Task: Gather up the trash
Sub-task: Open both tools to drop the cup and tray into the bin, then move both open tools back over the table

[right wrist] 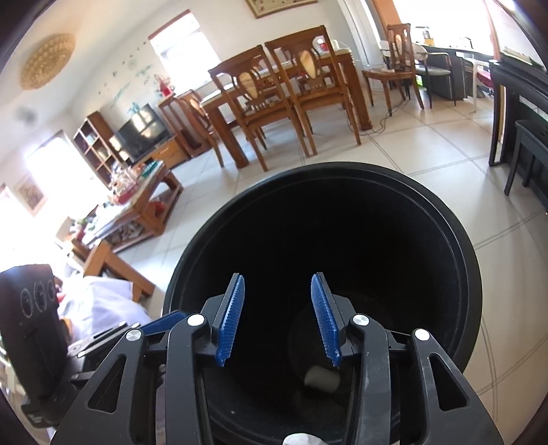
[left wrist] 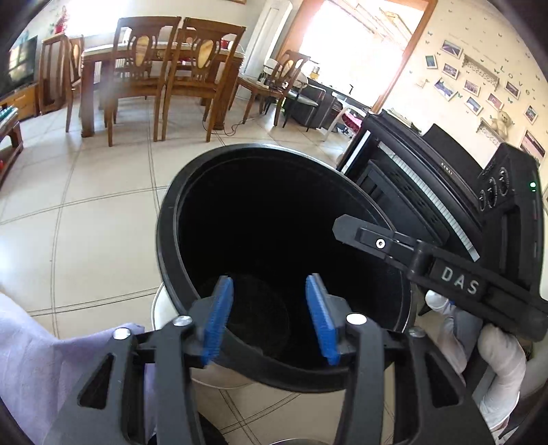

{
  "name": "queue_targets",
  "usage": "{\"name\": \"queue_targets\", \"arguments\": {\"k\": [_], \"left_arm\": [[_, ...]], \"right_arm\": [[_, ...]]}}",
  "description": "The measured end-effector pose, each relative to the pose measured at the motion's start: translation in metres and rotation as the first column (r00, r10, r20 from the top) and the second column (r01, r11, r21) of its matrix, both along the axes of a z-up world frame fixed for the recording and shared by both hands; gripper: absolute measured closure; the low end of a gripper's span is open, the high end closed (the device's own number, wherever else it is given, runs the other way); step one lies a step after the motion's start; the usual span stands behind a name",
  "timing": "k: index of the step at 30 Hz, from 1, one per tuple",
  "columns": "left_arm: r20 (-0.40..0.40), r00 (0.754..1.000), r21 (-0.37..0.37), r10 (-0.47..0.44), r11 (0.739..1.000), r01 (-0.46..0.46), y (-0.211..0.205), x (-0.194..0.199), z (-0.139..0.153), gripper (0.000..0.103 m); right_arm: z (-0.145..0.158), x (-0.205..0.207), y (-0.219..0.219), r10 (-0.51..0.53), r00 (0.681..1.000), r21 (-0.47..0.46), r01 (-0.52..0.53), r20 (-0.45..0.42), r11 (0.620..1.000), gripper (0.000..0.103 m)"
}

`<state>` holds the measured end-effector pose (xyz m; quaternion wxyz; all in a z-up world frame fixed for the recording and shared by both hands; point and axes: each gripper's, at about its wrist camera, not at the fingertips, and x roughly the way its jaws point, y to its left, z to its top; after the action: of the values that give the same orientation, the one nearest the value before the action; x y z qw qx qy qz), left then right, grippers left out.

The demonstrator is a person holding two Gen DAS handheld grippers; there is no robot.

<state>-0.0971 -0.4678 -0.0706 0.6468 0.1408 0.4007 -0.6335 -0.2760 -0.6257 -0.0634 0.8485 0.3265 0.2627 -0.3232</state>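
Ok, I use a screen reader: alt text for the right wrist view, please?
The right hand-held gripper, its blue pads apart and empty, points down into an open black trash bin with a pale crumpled piece at the bottom. Behind stand a wooden dining table and chairs on a tiled floor.

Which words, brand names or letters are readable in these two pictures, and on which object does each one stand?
"DAS": white letters on the right gripper, on its black body.
"KAWAI": small pale letters on the black piano.
"LOVE": decorative letters on the wall among the framed photos, partly hidden.
Right wrist view: no readable text; the framed picture is too blurred.
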Motion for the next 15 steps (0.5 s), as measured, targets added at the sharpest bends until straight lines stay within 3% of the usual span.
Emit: {"name": "queue_targets", "arguments": {"k": [6, 7, 8, 9, 12, 15], "left_arm": [[0.014, 0.999, -0.066, 0.043, 0.997, -0.042, 0.033, 0.003, 0.017, 0.046], [0.019, 0.998, -0.076, 0.057, 0.996, -0.056, 0.042, 0.005, 0.021, 0.041], [0.027, 0.997, -0.089, 0.077, 0.993, -0.074, 0.052, 0.008, 0.025, 0.027], [0.039, 0.994, -0.111, 0.106, 0.989, -0.101, 0.066, 0.011, 0.031, 0.02], [0.043, 0.984, -0.159, 0.174, 0.973, -0.166, 0.106, 0.023, 0.044, 0.02], [0.041, 0.968, -0.193, 0.247, 0.953, -0.235, 0.147, 0.036, 0.059, 0.02]], "right_arm": [[0.004, -0.001, 0.007, 0.019, 1.0, -0.022, -0.019, 0.016, 1.0, 0.047], [0.006, 0.0, 0.01, 0.028, 0.999, -0.032, -0.028, 0.022, 0.999, 0.046], [0.008, 0.002, 0.012, 0.038, 0.999, -0.045, -0.036, 0.029, 0.998, 0.046], [0.01, 0.003, 0.014, 0.04, 0.998, -0.065, -0.038, 0.037, 0.997, 0.043], [0.018, -0.003, 0.019, -0.022, 0.996, -0.132, 0.033, 0.087, 0.991, 0.022], [0.022, -0.014, 0.017, -0.125, 0.982, -0.16, 0.148, 0.145, 0.976, 0.016]]}}
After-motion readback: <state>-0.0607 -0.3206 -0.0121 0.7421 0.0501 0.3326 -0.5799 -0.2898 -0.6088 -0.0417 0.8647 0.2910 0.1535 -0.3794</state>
